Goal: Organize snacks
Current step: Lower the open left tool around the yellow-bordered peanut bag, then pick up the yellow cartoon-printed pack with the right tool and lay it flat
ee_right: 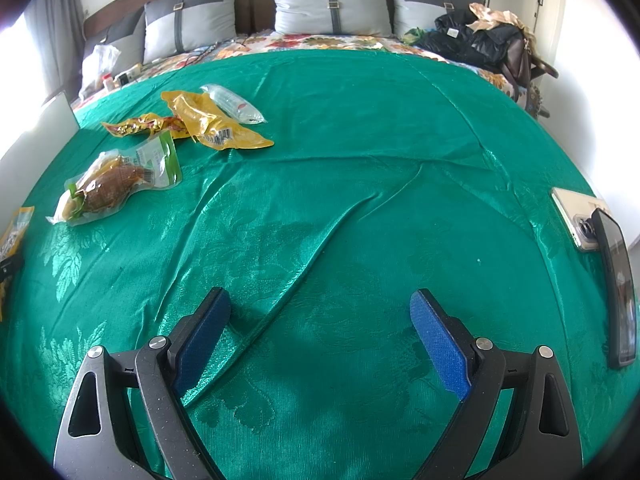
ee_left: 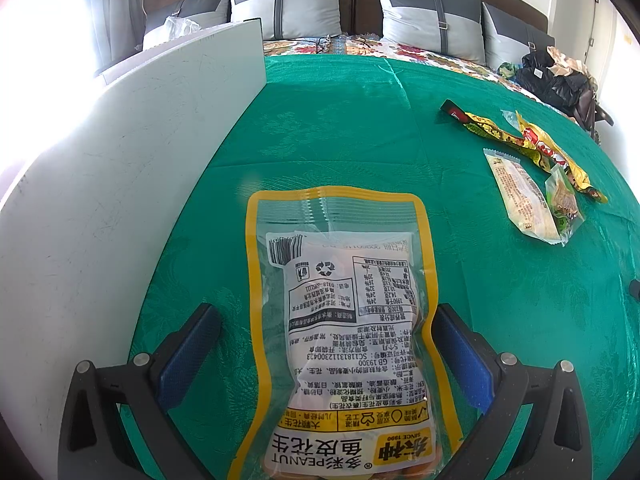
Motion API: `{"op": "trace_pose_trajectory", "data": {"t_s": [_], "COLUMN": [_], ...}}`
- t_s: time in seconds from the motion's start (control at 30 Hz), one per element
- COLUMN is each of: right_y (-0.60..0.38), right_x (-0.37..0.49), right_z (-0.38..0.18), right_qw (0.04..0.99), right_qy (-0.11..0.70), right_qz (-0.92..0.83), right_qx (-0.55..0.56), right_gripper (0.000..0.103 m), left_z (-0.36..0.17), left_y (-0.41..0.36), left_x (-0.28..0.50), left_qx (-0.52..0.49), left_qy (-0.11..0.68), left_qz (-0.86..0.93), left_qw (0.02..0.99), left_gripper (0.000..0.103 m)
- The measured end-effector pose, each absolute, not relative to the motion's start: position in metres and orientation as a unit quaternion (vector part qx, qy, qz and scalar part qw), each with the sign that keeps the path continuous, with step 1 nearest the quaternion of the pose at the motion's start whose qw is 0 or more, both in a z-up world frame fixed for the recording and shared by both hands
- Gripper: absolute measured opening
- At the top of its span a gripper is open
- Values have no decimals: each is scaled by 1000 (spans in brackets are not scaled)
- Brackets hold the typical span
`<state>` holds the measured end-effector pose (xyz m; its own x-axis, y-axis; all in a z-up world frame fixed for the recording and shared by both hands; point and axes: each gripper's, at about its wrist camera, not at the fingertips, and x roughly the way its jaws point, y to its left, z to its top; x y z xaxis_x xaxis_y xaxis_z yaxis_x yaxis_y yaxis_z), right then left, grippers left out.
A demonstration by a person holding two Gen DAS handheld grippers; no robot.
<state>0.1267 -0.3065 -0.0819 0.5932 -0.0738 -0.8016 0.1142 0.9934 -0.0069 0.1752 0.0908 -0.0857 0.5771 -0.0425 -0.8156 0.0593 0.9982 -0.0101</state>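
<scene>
A yellow-rimmed peanut bag (ee_left: 340, 320) lies back side up on the green cloth (ee_left: 360, 128), next to a white board (ee_left: 120, 160). My left gripper (ee_left: 326, 308) is open wide around its lower half; the left pad stands clear of the bag and the right pad is close to its edge. Several other snack packets (ee_left: 524, 188) lie to the right. In the right wrist view my right gripper (ee_right: 320, 293) hangs open over bare cloth with nothing between its fingers. Ahead on its left lie a yellow packet (ee_right: 216, 124), a clear packet (ee_right: 234, 106) and a green-topped packet of brown food (ee_right: 116, 180).
Two phones (ee_right: 580, 220) lie at the cloth's right edge. A pile of dark clothes (ee_right: 480, 40) sits at the back right of the bed, with grey pillows (ee_right: 328, 4) along the headboard. The white board (ee_right: 60, 116) borders the cloth on the left.
</scene>
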Motion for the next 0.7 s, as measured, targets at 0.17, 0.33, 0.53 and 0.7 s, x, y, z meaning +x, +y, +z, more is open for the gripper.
{"op": "trace_pose_trajectory", "data": {"t_s": [0.17,0.33,0.53,0.7], "right_y": [-297,-265,-202,-196], "right_x": [147,212,292,313], "right_z": [-67,-28,-49,-68], "right_qw": [889,902,862,840], "right_qy": [456,428,477,515], "right_qz": [-33,38,66,41], "right_qx": [-13,-48,-159,-168], "right_gripper": [89,89,74,46], "left_z": [-86,-85,-85,-85], "left_y": [91,91,91,92], "left_x": [175,176,176,176], "left_qx": [9,9,8,8], "left_qy": [459,459,459,459], "left_qz": [-29,-29,-29,-29], "left_qw": [888,888,888,888], "left_gripper": [103,103,103,103]}}
